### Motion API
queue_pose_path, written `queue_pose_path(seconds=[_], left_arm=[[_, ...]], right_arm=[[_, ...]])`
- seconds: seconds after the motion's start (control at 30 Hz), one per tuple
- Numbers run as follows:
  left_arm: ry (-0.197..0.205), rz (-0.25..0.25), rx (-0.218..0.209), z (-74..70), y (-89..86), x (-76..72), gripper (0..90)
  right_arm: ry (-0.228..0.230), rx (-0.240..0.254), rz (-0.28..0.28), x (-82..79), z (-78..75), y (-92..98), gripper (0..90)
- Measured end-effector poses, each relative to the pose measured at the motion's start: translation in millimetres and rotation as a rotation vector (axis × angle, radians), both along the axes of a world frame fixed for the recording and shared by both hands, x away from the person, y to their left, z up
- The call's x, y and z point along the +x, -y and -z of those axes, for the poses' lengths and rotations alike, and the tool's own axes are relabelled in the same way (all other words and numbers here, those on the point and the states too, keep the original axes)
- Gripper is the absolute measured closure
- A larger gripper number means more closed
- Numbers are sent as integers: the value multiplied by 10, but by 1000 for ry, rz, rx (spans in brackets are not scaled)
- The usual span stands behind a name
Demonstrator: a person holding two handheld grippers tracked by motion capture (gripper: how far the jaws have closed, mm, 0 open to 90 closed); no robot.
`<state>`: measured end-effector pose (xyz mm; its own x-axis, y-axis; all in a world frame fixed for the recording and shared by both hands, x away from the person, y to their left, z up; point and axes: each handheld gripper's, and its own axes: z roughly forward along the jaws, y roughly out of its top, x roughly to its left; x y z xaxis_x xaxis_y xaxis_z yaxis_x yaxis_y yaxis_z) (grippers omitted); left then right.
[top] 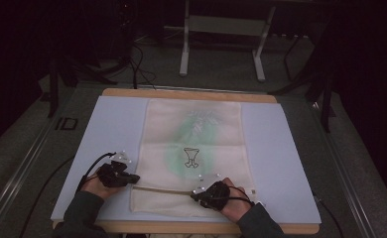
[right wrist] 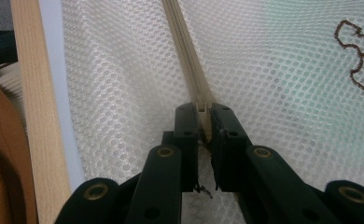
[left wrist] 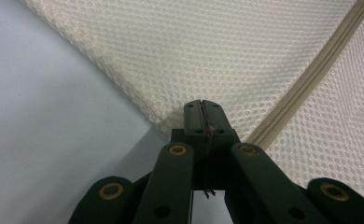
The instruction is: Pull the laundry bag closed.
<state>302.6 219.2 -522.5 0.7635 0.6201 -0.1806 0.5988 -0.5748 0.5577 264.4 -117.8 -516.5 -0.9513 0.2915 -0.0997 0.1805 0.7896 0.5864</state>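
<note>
In the high view the mesh bag (top: 194, 153) lies flat at the frame's centre, my left gripper (top: 132, 179) at its lower-left edge and my right gripper (top: 197, 195) on its zipper (top: 161, 189). In my left gripper view, bottom centre, my jaws are pressed together, pinching the bag's edge. In my right gripper view, bottom centre, they pinch the zipper.

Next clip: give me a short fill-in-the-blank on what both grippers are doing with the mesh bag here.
1. The left gripper is shut on the mesh bag's ____.
2. The right gripper is shut on the bag's ____.
3. The bag lies flat on a pale blue ____.
4. The outline drawn on the bag is coloured ____.

Missing words: corner; zipper; mat; brown
</note>
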Motion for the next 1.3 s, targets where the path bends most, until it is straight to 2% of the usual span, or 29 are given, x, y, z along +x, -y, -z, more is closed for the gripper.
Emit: queue_pose_path(seconds=[0.87,1.3], left_arm=[[0,1,5,-3,1,-1,899],[0,1,5,-3,1,-1,900]], right_arm=[[1,-9,24,-8,-27,182,821],[-1,-15,47,-17,-37,333,821]])
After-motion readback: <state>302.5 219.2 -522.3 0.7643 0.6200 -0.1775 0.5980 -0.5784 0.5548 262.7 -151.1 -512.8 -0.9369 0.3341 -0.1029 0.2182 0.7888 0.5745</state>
